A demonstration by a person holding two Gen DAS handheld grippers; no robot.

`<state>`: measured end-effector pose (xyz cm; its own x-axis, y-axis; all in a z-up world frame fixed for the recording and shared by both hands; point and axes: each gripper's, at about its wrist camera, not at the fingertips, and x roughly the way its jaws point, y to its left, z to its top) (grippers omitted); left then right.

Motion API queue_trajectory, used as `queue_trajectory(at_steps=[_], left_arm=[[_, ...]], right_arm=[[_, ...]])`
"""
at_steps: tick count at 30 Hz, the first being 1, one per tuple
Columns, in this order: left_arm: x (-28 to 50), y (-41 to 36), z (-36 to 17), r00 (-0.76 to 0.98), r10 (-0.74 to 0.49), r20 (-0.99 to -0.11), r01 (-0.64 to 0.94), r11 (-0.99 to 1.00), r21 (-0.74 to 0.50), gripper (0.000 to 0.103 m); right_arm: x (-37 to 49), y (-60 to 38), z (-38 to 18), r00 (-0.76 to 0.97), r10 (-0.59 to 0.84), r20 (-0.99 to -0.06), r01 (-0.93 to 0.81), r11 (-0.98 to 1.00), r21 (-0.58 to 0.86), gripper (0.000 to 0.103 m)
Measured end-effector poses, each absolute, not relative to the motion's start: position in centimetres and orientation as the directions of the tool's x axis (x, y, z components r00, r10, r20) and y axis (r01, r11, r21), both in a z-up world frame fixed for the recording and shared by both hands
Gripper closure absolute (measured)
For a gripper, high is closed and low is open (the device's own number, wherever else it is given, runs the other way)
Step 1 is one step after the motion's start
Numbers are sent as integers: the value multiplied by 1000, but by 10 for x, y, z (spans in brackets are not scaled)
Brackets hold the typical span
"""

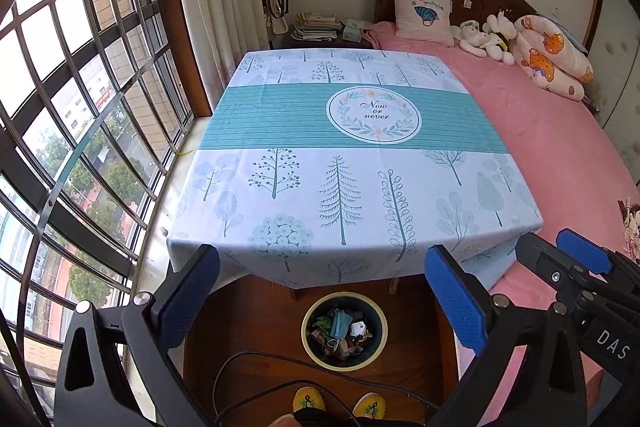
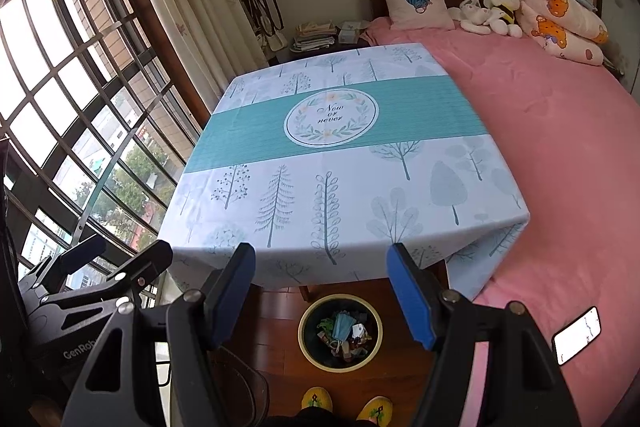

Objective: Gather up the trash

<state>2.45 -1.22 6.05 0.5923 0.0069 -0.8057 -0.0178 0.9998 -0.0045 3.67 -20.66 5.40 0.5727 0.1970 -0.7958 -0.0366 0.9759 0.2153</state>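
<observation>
Both claws, left claw (image 1: 322, 301) and right claw (image 2: 320, 301), gape empty above the trash-filled bin (image 1: 345, 335).

A: What lies on the pink bed (image 2: 552, 147)?
B: 1 white cushion (image 2: 416, 3), plush toys (image 2: 492, 13), a rolled quilt (image 2: 560, 19), and a phone (image 2: 577, 335) near its edge.
A: Beside the window (image 1: 80, 131)?
B: A table under a tree-print cloth (image 1: 340, 163).

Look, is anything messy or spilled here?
Nothing stands out. The trash sits inside the bin on the floor, none spilled around it. The tablecloth lies flat with nothing on it. Both grippers are open and hold nothing.
</observation>
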Motion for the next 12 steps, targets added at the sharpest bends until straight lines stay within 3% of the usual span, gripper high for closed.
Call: queue_trajectory(at_steps=[12], left_arm=[[21,-7,56,572,2,-820,-9,1000,-4,2]], right_arm=[[38,-205,51,562,202,-802,-40,975,218,34]])
